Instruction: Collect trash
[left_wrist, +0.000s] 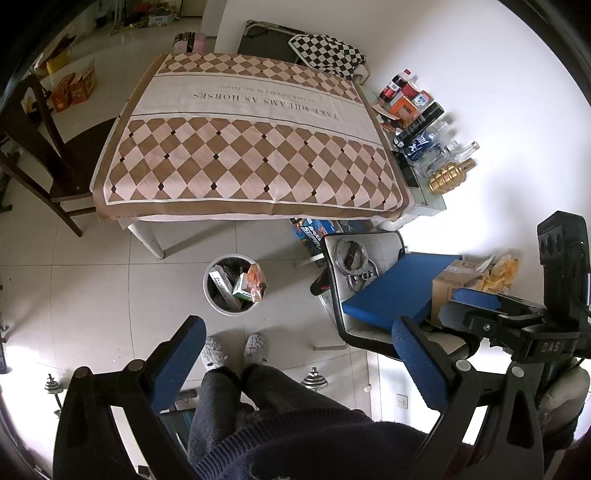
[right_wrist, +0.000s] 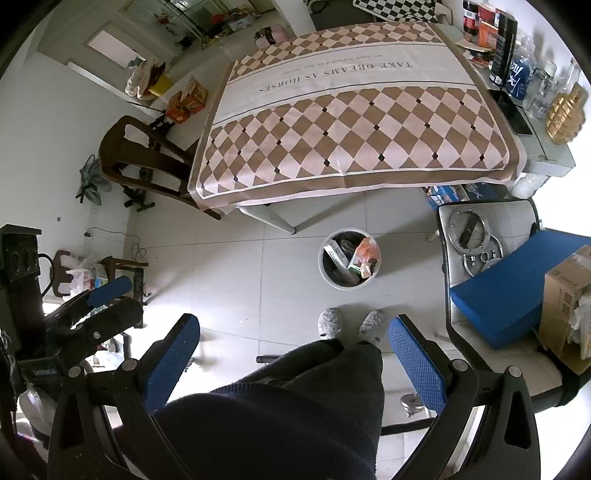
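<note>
A white trash bin (left_wrist: 218, 300) stands on the tiled floor in front of the table; it holds cartons, wrappers and an orange bag, and also shows in the right wrist view (right_wrist: 327, 275). My left gripper (left_wrist: 299, 338) is open and empty, held high above the floor near the person's legs. My right gripper (right_wrist: 293, 336) is open and empty, at a similar height. The right gripper shows at the right edge of the left wrist view (left_wrist: 480, 306). The left gripper shows at the left edge of the right wrist view (right_wrist: 99, 295).
A table with a brown checked cloth (left_wrist: 251, 147) stands beyond the bin. Bottles and boxes (left_wrist: 424, 125) crowd its right side. A dark wooden chair (left_wrist: 44, 147) is at the left. A chair (left_wrist: 388, 288) at the right holds a blue board and a cardboard box.
</note>
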